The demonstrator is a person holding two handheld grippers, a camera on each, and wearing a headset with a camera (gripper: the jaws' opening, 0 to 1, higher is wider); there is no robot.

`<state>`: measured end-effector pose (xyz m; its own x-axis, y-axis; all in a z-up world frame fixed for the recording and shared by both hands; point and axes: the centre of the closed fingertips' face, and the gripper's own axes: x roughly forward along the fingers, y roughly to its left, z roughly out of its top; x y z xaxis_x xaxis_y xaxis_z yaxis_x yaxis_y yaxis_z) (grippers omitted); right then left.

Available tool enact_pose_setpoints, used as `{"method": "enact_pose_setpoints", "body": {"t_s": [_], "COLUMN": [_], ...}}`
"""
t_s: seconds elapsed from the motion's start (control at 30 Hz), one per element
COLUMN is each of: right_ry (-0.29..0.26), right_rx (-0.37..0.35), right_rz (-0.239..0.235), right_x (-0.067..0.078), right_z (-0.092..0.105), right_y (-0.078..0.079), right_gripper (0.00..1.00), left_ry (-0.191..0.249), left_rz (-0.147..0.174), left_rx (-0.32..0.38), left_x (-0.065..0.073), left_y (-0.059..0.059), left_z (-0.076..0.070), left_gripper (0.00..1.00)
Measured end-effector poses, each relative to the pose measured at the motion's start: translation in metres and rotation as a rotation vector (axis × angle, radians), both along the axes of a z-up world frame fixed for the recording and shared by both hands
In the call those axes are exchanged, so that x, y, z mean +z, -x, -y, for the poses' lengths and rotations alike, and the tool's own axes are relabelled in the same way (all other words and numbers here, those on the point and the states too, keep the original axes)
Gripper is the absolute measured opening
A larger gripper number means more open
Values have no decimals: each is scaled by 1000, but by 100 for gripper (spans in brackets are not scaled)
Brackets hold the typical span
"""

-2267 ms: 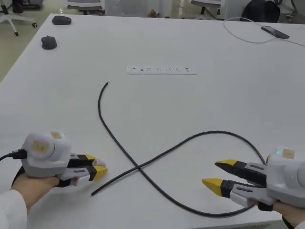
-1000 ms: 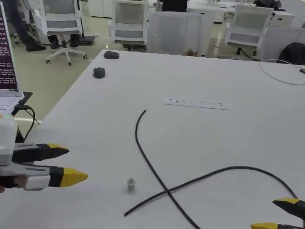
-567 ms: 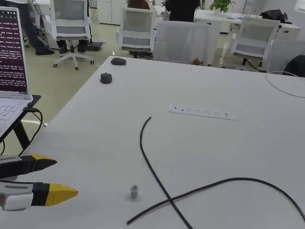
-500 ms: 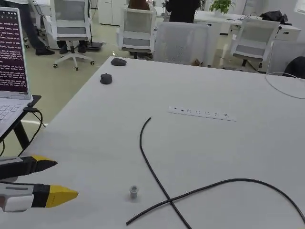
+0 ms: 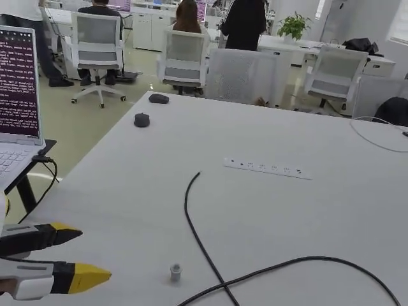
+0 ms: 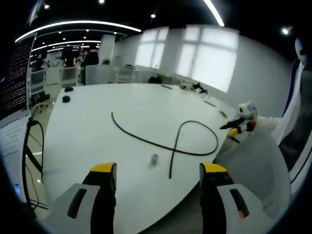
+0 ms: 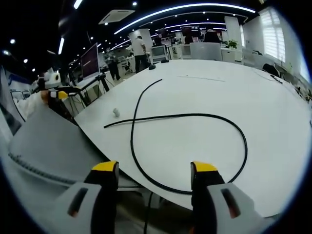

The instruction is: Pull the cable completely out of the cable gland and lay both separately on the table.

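The cable gland [image 5: 175, 272] stands alone by the table's [image 5: 287, 127] near edge, just beside the looped cable [image 5: 306, 259] but apart from it. Separation looks done. The left gripper [image 5: 94, 255] and right gripper [image 7: 155, 168] hover off that edge, jaws apart, empty — likely because nothing needs holding.

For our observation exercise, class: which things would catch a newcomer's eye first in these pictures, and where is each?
The long black cable snakes and loops across the white table. A small grey cable gland sits apart from it, just to its left near the front edge. The yellow-tipped left claw hangs open at the head view's lower left.
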<state>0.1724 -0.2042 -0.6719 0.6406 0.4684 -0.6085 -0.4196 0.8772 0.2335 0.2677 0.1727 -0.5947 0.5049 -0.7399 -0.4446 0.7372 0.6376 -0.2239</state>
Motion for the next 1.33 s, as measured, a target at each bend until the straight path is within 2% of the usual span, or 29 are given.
{"method": "enact_pose_setpoints", "body": {"t_s": [0.13,0.27,0.5,0.77,0.9,1.03,1.33], "right_ry": [5,12,13,28,40,53,59], "right_rx": [-7,-15,-42,-37,-28,-13,2], "right_rz": [-10,-8,1,-7,-12,-14,-16], "right_x": [-4,-1,3,2,3,3,3], "right_z": [1,4,7,6,1,-5,-12], "right_y": [4,5,6,5,3,2,0], "right_gripper": [62,62,61,61,61,61,61], "left_ry": [6,-20,-14,-22,-5,8,12], "left_rz": [3,8,2,7,-3,0,-10], "left_rx": [-7,-26,-24,-39,-26,-22,-22], "left_x": [-1,-5,-6,-8,-8,-6,-7], "left_y": [3,7,5,8,7,7,8], "left_z": [4,7,7,8,5,5,6], "left_gripper": [69,70,69,68,67,66,66]}}
